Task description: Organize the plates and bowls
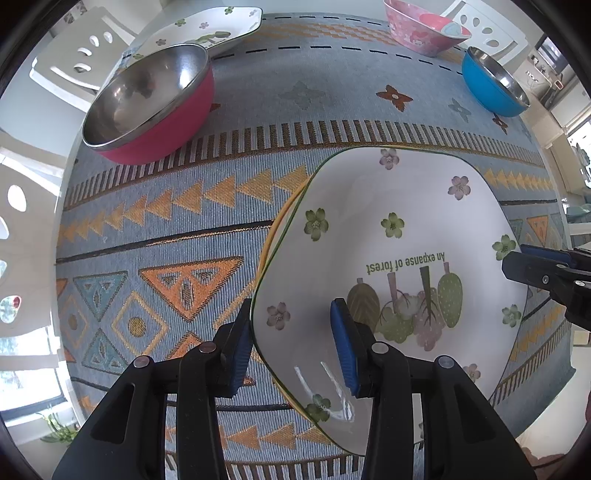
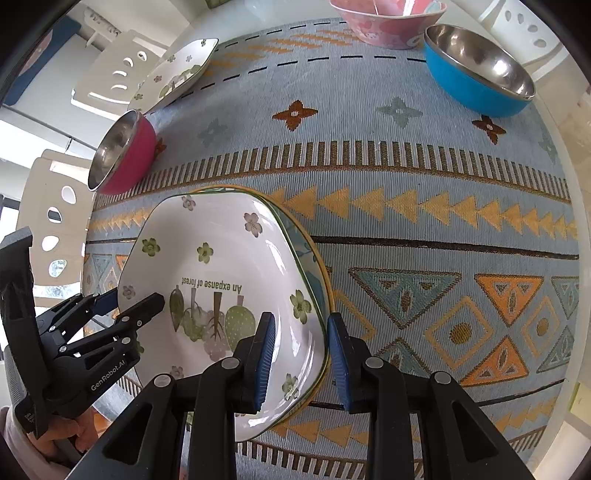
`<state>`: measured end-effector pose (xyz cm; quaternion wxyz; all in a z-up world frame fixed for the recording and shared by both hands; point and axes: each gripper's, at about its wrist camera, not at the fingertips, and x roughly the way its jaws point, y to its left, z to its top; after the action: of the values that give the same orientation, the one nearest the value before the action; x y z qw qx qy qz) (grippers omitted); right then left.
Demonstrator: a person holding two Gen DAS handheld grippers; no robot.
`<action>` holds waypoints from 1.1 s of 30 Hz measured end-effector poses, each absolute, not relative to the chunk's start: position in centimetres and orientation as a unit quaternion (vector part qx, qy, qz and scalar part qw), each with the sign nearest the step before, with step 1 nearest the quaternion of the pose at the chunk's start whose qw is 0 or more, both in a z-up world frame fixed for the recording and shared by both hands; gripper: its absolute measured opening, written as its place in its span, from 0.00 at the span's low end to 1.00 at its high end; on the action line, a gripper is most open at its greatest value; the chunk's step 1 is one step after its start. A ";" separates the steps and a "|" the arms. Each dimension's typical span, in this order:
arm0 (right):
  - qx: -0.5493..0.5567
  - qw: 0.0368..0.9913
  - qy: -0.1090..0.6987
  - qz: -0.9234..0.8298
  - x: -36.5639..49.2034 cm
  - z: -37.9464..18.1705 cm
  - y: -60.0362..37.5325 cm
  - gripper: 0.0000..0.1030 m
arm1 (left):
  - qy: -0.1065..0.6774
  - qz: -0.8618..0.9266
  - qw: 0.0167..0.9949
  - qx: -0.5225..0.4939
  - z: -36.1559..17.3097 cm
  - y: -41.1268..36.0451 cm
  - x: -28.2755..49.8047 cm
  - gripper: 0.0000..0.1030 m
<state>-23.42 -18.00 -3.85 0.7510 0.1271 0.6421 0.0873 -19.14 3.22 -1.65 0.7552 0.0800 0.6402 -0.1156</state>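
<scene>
A white plate (image 1: 406, 206) (image 2: 221, 266) with green and pink flowers and cactus drawings lies on top of a second plate, of which only the yellow rim (image 1: 271, 236) (image 2: 325, 273) shows. My left gripper (image 1: 291, 306) (image 2: 129, 299) points straight down over the plate's left rim, one pad outside against the edge and one inside the plate. My right gripper (image 2: 301, 317) (image 1: 524, 258) straddles the opposite rim the same way. Both grippers look shut on the white plate's edge.
On the patterned blue tablecloth (image 1: 184, 221) stand a red steel bowl (image 1: 147, 107) (image 2: 125, 151), a blue steel bowl (image 1: 491, 85) (image 2: 476, 74), a pink bowl (image 1: 421, 26) (image 2: 388, 22) and another flowered plate (image 1: 199, 29) (image 2: 177, 70). White chairs (image 1: 74, 55) ring the table.
</scene>
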 end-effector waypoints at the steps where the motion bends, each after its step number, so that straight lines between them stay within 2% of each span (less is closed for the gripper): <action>1: 0.129 0.751 0.642 0.087 -23.4 -3.9 -18.1 0.28 | 0.640 -0.116 0.755 0.079 -1.7 3.2 -19.1 0.36; 10: 0.133 0.741 0.654 0.075 -23.7 -4.7 -18.6 0.28 | 0.638 -0.117 0.758 0.076 -1.7 3.4 -19.2 0.39; 15: 0.183 0.715 0.671 0.073 -24.4 -6.4 -19.2 0.28 | 0.635 -0.119 0.759 0.077 -1.7 3.5 -19.4 0.39; 33: 0.177 0.717 0.670 0.072 -24.3 -6.6 -19.0 0.28 | 0.629 -0.121 0.764 0.082 -1.5 3.7 -19.8 0.40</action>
<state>-24.25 -19.05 -6.58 0.7170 0.1775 0.6702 0.0724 -19.81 3.66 -1.52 0.7637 0.0818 0.6288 -0.1214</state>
